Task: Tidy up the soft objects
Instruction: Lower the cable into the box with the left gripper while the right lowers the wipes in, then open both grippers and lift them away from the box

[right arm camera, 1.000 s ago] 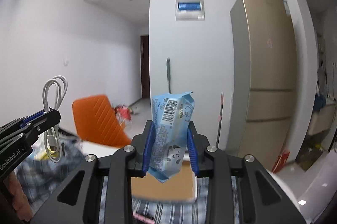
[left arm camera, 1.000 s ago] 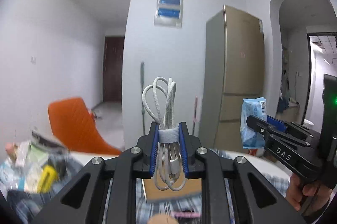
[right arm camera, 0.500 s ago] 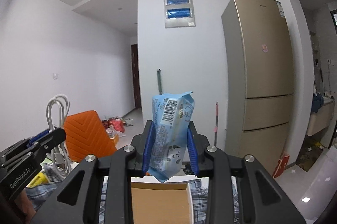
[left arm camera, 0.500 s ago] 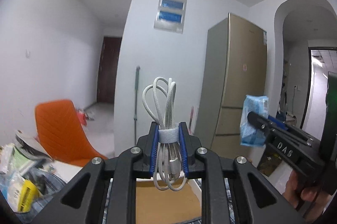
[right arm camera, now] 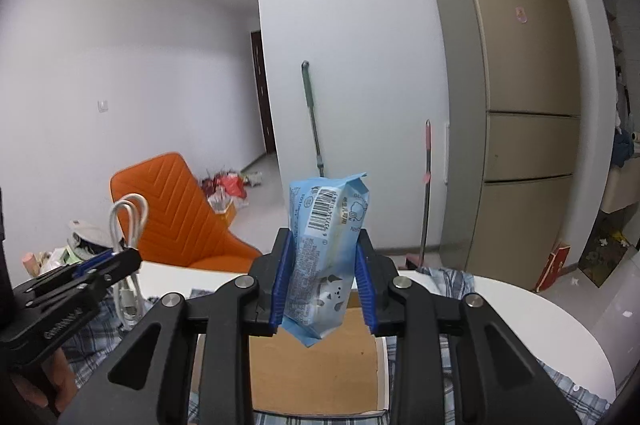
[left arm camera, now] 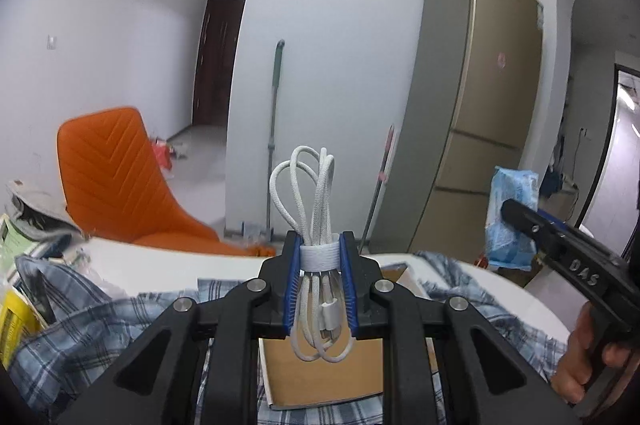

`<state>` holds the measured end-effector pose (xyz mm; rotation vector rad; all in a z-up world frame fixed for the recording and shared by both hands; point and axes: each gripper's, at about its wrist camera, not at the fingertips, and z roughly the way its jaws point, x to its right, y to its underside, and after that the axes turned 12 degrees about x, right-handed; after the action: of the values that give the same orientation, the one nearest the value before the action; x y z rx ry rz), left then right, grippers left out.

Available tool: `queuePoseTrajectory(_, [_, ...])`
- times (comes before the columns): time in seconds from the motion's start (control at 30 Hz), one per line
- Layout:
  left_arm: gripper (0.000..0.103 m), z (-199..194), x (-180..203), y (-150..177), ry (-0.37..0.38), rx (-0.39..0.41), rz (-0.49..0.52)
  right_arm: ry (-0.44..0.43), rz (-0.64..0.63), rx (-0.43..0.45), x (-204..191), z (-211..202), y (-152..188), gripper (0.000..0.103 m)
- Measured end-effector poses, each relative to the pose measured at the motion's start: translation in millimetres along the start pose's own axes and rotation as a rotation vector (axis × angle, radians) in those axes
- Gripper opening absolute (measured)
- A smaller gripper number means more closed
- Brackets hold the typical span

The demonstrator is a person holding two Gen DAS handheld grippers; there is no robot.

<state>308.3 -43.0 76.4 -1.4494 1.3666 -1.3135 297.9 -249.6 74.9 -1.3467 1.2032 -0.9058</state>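
Note:
My left gripper (left arm camera: 319,285) is shut on a coiled white cable (left arm camera: 316,209) bound with a white strap, held upright above the table. The cable also shows in the right wrist view (right arm camera: 127,221), at the left. My right gripper (right arm camera: 323,285) is shut on a light blue tissue pack (right arm camera: 326,245) with a barcode. The pack also shows in the left wrist view (left arm camera: 510,221), at the right. Both grippers hover over an open cardboard box (right arm camera: 312,373) on a blue plaid cloth (left arm camera: 80,337).
A white round table (right arm camera: 560,329) carries the cloth and box. An orange chair (left arm camera: 116,181) stands behind the table at the left. Packets and clutter (left arm camera: 16,237) lie at the far left. A gold fridge (right arm camera: 516,97) and mop handles (right arm camera: 312,117) stand by the back wall.
Both grippers have tilted back down: the table, the cloth and the box fill more of the lower view than half a second ago. Each grip is unchanged.

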Motion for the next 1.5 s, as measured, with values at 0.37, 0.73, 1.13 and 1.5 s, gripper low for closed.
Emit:
queuePoseTrajectory(0.37, [0.020,39,-3,34,-0.009,-0.141,0.016,0.045,-0.058,-0.165,10,44,39,0.029])
queuePoseTrajectory(0.73, [0.021,61,5,68,-0.013,-0.266,0.051,0.006,-0.031,-0.377,27,83,84,0.029])
queuePoseTrajectory(1.13, [0.089,54,5,64,-0.063,-0.215,0.060,0.010,-0.060,-0.370,21,86,87,0.045])
queuePoseTrajectory(1.5, [0.089,48,6,57,-0.068,-0.188,0.066,0.027,-0.039,-0.348,24,82,79,0.045])
